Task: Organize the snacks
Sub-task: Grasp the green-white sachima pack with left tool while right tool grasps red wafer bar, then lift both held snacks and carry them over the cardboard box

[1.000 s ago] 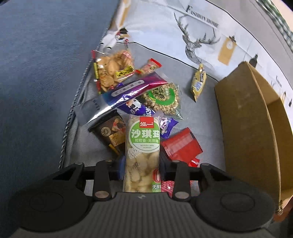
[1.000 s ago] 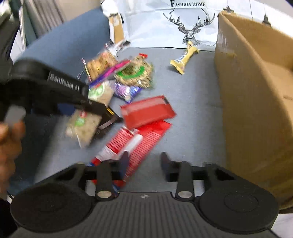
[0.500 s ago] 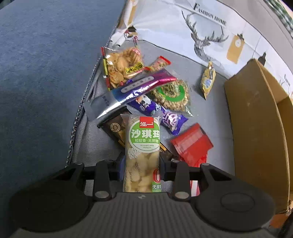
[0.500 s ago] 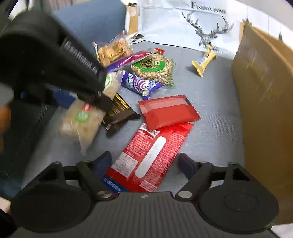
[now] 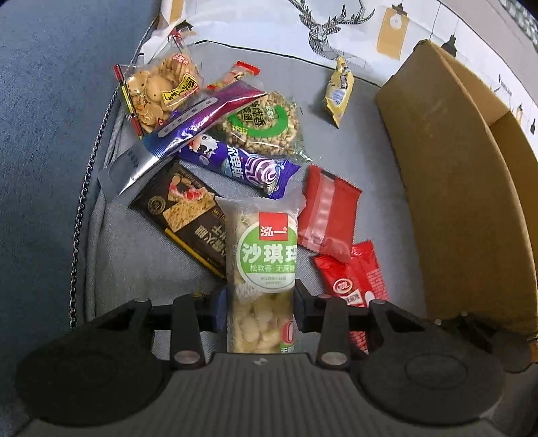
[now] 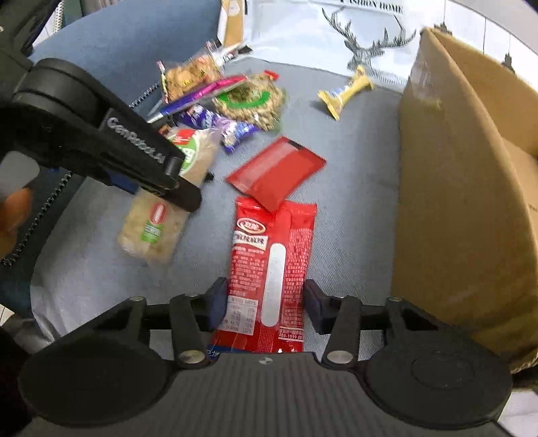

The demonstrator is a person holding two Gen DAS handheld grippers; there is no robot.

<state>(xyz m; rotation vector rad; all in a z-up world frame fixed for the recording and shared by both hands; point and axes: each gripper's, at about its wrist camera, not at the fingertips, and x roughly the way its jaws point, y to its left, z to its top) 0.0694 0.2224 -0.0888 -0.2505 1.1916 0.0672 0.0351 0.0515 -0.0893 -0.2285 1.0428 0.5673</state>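
Left wrist view: the grey cushion (image 5: pixel 353 144) is the widest thing, its bare middle lying between the snack heap and the cardboard box (image 5: pixel 447 174), which stands open along the right edge. Next in size, the left gripper (image 5: pixel 260 307) is clamped on the clear sachima pack (image 5: pixel 262 262) with a green round label; both pads press its sides and the pack points away from the camera. Beyond it lie a black cracker packet (image 5: pixel 188 218), a purple wafer bar (image 5: pixel 242 164), a silver-and-purple pouch (image 5: pixel 175 134), a round peanut-brittle pack (image 5: pixel 265 124) and a clear bag of small biscuits (image 5: pixel 158 90), overlapping in one pile. A plain red sachet (image 5: pixel 328 213) lies just right of the held pack, and a small yellow candy wrapper (image 5: pixel 338 90) sits apart near the deer-print cloth (image 5: pixel 336 27).

Right wrist view: the right gripper (image 6: pixel 264 307) is closing around the long red snack packet (image 6: pixel 272 269), which lies flat on the cushion between the fingers; the right pad stands just clear of its edge, and the left pad seems to meet it. The red sachet overlaps that packet's far end.
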